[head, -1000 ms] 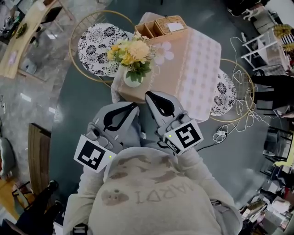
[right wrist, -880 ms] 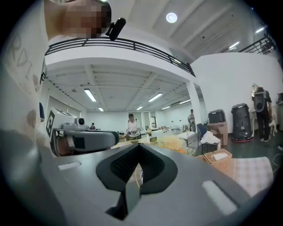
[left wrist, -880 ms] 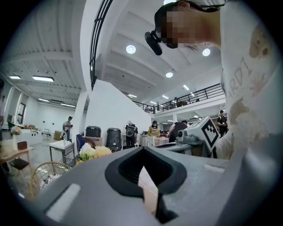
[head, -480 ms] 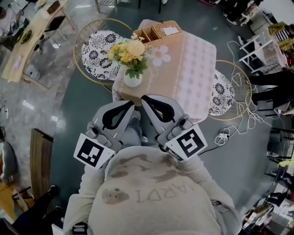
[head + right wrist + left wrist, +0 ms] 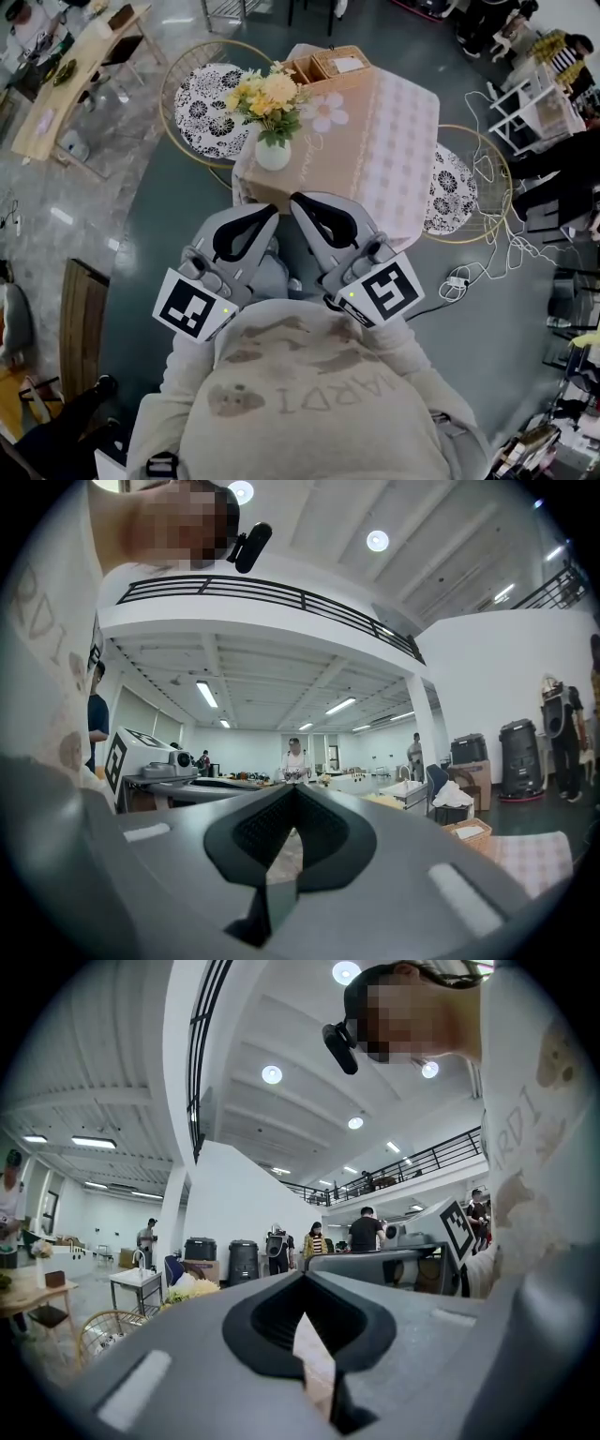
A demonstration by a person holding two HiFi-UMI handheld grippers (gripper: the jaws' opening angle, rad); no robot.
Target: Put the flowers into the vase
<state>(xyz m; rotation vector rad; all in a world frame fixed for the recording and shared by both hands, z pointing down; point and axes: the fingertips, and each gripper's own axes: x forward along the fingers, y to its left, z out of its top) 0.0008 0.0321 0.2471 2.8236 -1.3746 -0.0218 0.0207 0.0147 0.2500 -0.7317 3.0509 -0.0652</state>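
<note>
The left gripper (image 5: 306, 1283) and right gripper (image 5: 292, 794) are both pressed together at the tips with nothing between them, held side by side close to the person's chest and pointing toward the table (image 5: 398, 141). On its near-left corner stands one small pale vase (image 5: 273, 155), and one bunch of yellow and cream flowers (image 5: 265, 97) already sits upright in it – no loose stem shows anywhere on the cloth. The flowers look light and soft, with blooms that would crush easily, so any hold belongs low on the green stems; the vase looks smooth, top-heavy and easy to tip.
</note>
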